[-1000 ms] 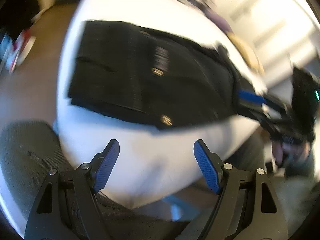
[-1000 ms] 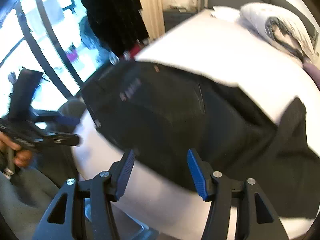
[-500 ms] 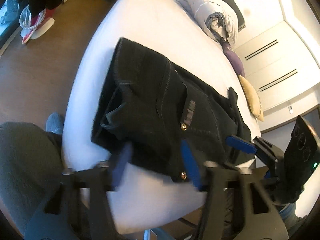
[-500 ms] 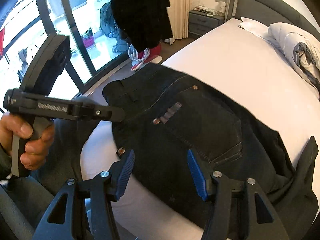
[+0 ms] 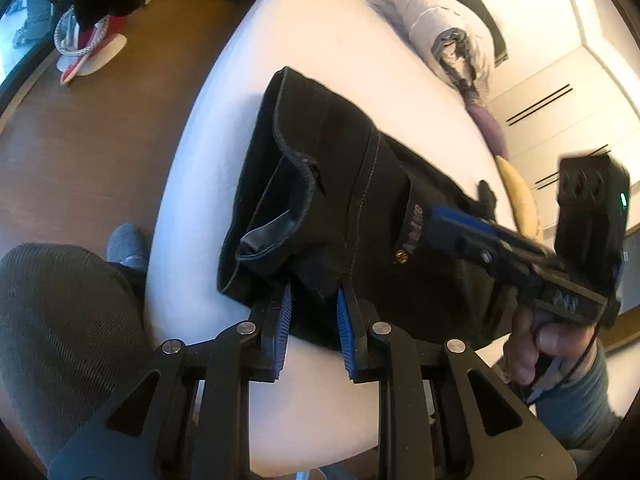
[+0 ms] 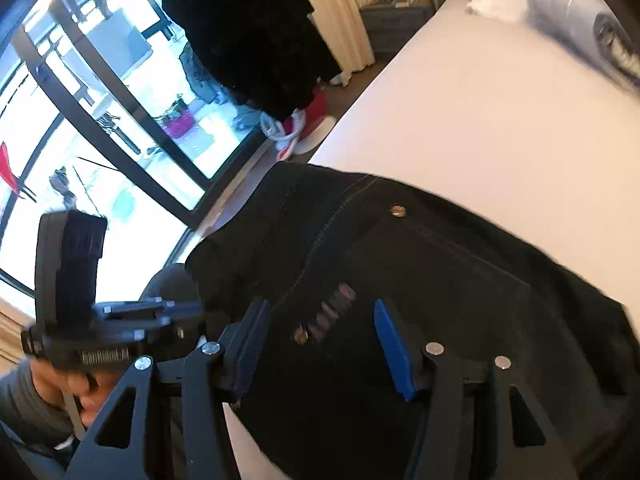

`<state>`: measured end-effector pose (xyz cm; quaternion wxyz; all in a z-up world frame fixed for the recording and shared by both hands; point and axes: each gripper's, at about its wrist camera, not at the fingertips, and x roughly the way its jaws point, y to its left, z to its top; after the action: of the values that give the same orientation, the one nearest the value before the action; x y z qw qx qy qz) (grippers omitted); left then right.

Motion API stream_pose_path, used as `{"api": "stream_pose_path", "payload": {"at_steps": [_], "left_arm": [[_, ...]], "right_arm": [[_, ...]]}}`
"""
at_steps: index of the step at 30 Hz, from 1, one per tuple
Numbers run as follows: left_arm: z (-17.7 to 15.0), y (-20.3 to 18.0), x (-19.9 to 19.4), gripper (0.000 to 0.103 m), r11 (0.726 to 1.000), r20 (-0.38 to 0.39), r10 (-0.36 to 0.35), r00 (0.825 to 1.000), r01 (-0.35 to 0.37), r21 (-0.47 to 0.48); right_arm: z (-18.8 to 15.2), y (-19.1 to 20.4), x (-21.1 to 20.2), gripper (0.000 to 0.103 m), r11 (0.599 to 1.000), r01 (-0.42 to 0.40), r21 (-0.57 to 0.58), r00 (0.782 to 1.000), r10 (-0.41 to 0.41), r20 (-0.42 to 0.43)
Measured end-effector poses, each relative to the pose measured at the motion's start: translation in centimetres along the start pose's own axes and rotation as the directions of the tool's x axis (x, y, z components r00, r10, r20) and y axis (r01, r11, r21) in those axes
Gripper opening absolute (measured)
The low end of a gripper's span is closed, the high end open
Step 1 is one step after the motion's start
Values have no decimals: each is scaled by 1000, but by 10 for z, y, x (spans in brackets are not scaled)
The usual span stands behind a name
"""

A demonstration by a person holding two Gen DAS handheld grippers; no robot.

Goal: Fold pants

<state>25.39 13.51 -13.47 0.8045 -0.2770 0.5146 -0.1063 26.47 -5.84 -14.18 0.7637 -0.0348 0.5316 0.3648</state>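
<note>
- My left gripper (image 5: 312,312) is closing on the near waistband edge of the black pants (image 5: 360,208), cloth between its pads
- My right gripper (image 6: 316,344) hangs half open over the back pocket, holding nothing
- Heavy, limp denim, I judge; the thick waistband grips best
- Pants lie at the near left corner of the white bed (image 5: 320,40); wooden floor (image 5: 100,140) left, rolled duvet (image 5: 440,28) far

Bare white bed (image 5: 328,32) open across upper centre; black pants (image 5: 360,184) fill mid-frame, rolled duvet (image 5: 440,24) blocks upper right, wooden floor (image 5: 100,140) free at left.
</note>
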Motion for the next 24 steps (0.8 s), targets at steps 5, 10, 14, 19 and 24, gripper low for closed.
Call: {"api": "stream_pose_path", "payload": {"at_steps": [5, 10, 14, 19, 24], "left_arm": [[-7, -3, 1, 21, 999, 4, 53, 999, -53, 10], [-17, -9, -7, 26, 987, 31, 142, 989, -144, 65], [-24, -16, -27, 26, 971, 61, 217, 974, -222, 87], [-33, -28, -60, 26, 943, 135, 293, 947, -309, 121], [-23, -78, -59, 26, 944, 207, 170, 964, -219, 247]], "right_arm": [[15, -23, 41, 15, 988, 156, -14, 987, -156, -47], [33, -32, 46, 0, 969, 246, 1, 969, -246, -3], [35, -27, 55, 0, 946, 320, -53, 947, -319, 40], [38, -33, 50, 0, 955, 297, 4, 953, -297, 56], [18, -33, -3, 44, 962, 242, 124, 959, -257, 119]]}}
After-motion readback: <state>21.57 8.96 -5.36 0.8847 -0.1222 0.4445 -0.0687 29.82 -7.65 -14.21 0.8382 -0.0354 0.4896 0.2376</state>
